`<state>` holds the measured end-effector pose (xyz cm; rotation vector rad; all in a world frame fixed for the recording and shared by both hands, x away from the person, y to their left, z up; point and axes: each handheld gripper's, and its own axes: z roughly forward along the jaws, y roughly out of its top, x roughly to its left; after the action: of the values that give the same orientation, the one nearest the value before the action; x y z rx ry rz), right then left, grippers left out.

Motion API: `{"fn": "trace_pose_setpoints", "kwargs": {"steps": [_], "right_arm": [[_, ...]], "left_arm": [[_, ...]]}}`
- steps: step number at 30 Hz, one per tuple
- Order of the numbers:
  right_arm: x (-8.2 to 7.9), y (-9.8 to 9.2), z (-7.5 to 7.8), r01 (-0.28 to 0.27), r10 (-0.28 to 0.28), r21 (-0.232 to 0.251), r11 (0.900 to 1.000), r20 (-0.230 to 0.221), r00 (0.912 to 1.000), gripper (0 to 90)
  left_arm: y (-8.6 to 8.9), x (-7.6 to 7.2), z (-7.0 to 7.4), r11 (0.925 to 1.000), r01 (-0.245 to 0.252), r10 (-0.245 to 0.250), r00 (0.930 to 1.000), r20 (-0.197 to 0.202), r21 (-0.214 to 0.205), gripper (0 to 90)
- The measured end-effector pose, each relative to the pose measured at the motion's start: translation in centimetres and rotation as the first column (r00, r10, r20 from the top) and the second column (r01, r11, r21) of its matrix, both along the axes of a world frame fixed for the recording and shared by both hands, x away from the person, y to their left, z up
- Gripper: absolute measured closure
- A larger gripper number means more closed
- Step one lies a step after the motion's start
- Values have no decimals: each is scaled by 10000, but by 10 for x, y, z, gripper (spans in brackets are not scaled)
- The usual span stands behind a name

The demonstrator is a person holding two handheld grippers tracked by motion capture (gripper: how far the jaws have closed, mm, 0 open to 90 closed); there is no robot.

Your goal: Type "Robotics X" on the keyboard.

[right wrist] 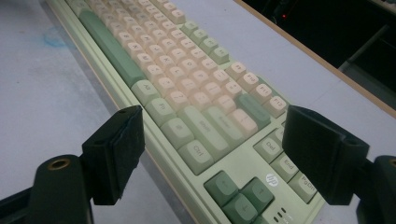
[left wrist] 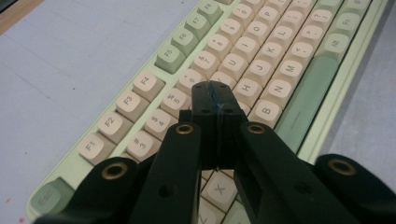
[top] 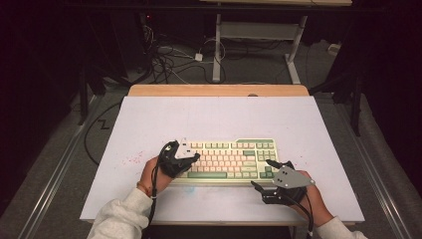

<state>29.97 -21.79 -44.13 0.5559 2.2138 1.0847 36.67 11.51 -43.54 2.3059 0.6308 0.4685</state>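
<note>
Keyboard (top: 229, 160) lies near the front edge of the white surface (top: 149, 119), long axis left-right. Left tongs (left wrist: 215, 100) pressed together, empty, tip over the keyboard's left-middle keys, nearer. Right tongs (right wrist: 212, 154) spread apart, empty, by its right front corner. No containers.

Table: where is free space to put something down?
The table is bare between the keyboard and the wooden far edge, also left of the left gripper. Crowded: the near strip, where the right gripper and both hands work.
</note>
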Motion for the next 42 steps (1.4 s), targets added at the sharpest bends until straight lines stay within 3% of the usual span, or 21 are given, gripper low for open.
{"fn": "trace_pose_setpoints", "kwargs": {"steps": [12, 24, 28, 34, 42], "right_arm": [[0, 2, -2, -63, 62, -64, 10000, -75, 10000, 216], [-1, 3, -5, -168, 164, -199, 9997, -183, 9997, 218], [-1, 3, -5, -201, 195, -265, 9994, -238, 9995, 219], [-1, 3, -4, -210, 206, -229, 9995, -168, 9996, 219], [-1, 2, -3, -175, 173, -178, 9997, -153, 9997, 220]], "left_arm": [[-16, 13, -6, 9991, 126, -116, 9997, -232, 410, 879], [-22, 22, -11, 9968, 78, -52, 9994, -331, 791, 879], [-23, 23, -13, 9956, 140, -86, 9983, -581, 929, 880], [-23, 20, -9, 9955, 138, -117, 9997, -231, 933, 879], [-18, 17, -5, 9979, 116, -120, 9999, 52, 642, 878]]}}
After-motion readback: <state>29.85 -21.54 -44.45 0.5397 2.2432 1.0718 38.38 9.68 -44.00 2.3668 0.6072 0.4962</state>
